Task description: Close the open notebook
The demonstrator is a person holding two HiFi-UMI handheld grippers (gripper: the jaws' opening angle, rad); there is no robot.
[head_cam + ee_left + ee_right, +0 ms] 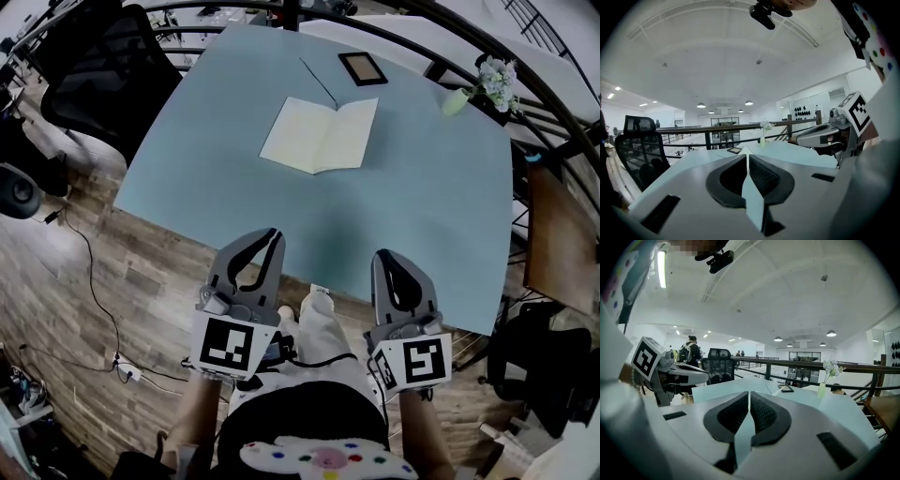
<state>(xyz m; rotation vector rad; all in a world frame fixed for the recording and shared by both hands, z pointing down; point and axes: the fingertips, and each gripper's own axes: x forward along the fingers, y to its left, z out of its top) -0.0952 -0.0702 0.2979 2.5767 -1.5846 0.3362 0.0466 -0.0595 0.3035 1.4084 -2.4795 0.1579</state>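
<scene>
Pale blue table [422,216] carries the notebook [321,134] at twelve o'clock, lying open with pages up. The left gripper [273,234] and right gripper [382,255] hover at six o'clock, well short of it, jaws pressed together and empty (probably poised to reach in).

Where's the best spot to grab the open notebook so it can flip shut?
Probably the right page's outer edge, coming from the right with the right gripper, once its shut jaws open. The notebook lies flat and open with its fold down the middle, so that free edge can swing over onto the left page.
</scene>
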